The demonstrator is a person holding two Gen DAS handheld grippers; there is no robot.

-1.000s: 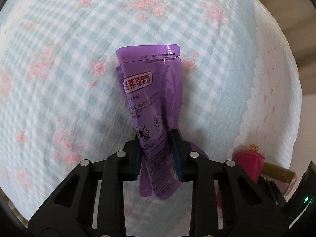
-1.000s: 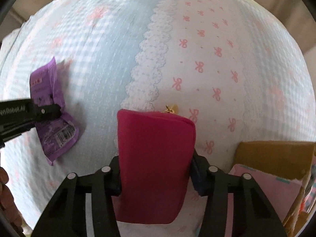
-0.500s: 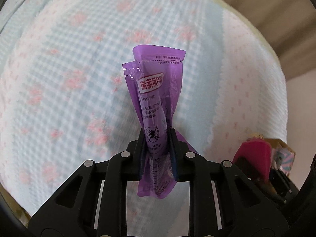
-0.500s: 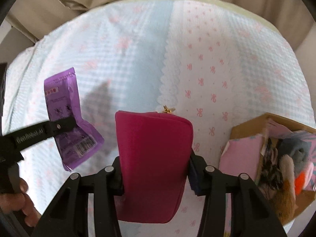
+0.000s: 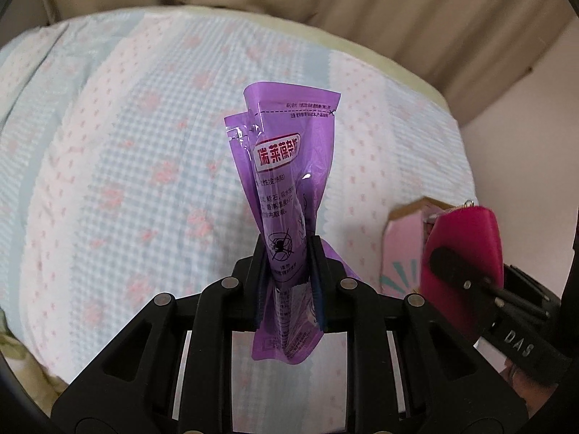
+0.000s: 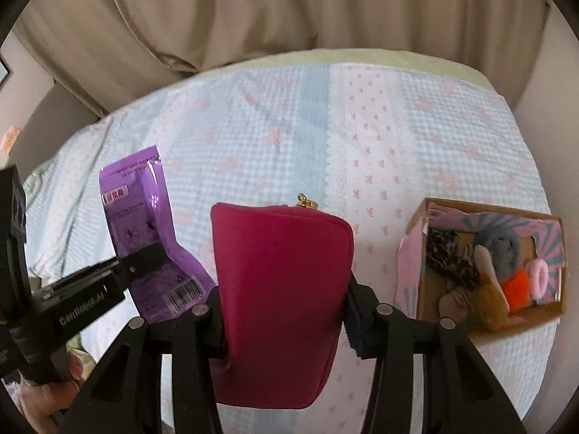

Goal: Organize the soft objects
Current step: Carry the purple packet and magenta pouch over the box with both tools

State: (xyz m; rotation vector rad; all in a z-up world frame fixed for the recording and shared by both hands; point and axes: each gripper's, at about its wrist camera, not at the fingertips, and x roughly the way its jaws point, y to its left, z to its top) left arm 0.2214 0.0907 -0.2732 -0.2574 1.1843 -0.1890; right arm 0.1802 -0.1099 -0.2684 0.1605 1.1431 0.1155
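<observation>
My left gripper (image 5: 287, 253) is shut on a purple plastic packet (image 5: 289, 166) and holds it upright above the bed. The packet also shows in the right wrist view (image 6: 144, 209), with the left gripper (image 6: 144, 258) pinching it. My right gripper (image 6: 286, 300) is shut on a magenta zip pouch (image 6: 282, 289), also held above the bed. The pouch shows at the right of the left wrist view (image 5: 466, 253). A cardboard box (image 6: 542, 316) with several soft items stands on the bed to the right of the pouch.
The bed (image 6: 289, 126) has a light blue checked cover with pink flowers and a white lace strip (image 6: 333, 166). A beige curtain (image 6: 289, 11) hangs behind it. The box's pink flap (image 5: 401, 249) shows beside the pouch in the left wrist view.
Both grippers have risen from the bed with the packet and the pouch. The curtain and the whole open box have come into view.
</observation>
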